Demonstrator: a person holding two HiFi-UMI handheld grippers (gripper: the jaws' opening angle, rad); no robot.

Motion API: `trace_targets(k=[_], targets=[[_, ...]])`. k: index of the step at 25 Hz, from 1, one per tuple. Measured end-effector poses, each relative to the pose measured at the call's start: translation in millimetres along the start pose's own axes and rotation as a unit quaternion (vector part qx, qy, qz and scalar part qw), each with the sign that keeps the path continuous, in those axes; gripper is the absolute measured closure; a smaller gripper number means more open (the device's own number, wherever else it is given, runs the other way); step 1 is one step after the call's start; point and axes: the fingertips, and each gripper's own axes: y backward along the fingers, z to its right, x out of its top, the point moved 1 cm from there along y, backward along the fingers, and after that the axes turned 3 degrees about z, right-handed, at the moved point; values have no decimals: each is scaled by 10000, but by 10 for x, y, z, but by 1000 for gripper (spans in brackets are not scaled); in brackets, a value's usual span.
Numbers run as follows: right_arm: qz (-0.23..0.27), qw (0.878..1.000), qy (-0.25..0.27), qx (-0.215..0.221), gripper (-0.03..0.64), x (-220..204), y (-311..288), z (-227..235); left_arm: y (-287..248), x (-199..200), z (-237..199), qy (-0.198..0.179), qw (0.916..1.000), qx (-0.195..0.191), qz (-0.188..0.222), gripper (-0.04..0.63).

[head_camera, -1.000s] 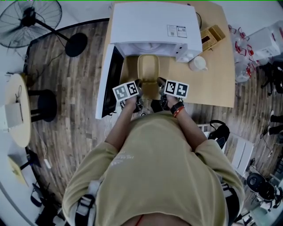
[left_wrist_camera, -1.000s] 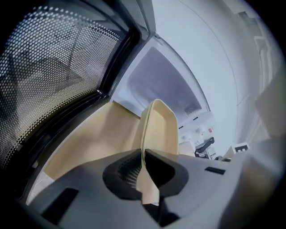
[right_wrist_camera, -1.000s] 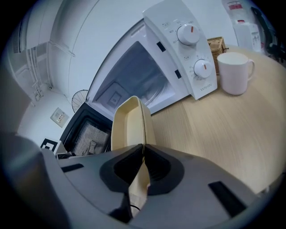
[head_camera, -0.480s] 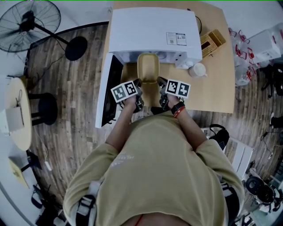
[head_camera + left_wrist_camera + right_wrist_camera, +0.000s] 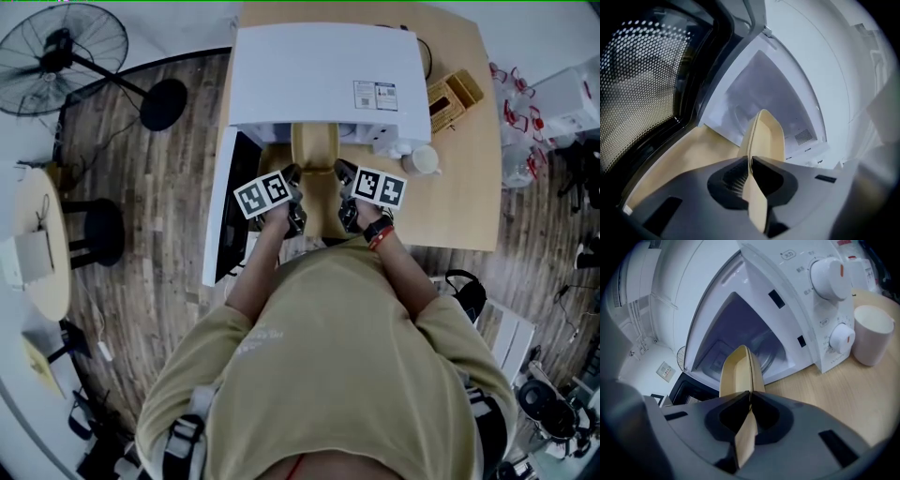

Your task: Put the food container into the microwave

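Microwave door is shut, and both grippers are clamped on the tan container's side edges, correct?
Not quite: the microwave door is open, swung out to the left, as the left gripper view shows. The rest holds: the left gripper and the right gripper are each shut on a side edge of the food container.

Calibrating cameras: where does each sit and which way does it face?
Head view: on the head, looking steeply down at microwave; shoulders, forearms, left gripper, right gripper show.
Left gripper view: on left gripper, facing the microwave's cavity; its jaws clamp food container.
Right gripper view: on right gripper, facing cavity, cup; jaws show.
All share the food container.
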Motion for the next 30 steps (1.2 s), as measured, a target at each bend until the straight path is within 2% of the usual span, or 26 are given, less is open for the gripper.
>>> trace_targets(k=[8, 14, 19, 24, 30], targets=[[188, 9995, 269, 20, 578, 307, -196, -6, -204, 274, 83, -32, 9996, 13, 279, 555], [292, 9966, 768, -10, 578, 448, -352, -26, -317, 433, 93, -209, 9983, 78, 540, 555], [399, 9970, 649, 99, 580, 593, -486, -4, -455, 564, 114, -266, 9974, 19, 669, 555], [576, 9913, 1184, 10, 578, 755, -593, -24, -562, 689, 147, -354, 9966, -35, 749, 555], [676, 9907, 1182, -1, 578, 824, -646, -25, -615, 763, 171, -531, 9951, -87, 831, 555]])
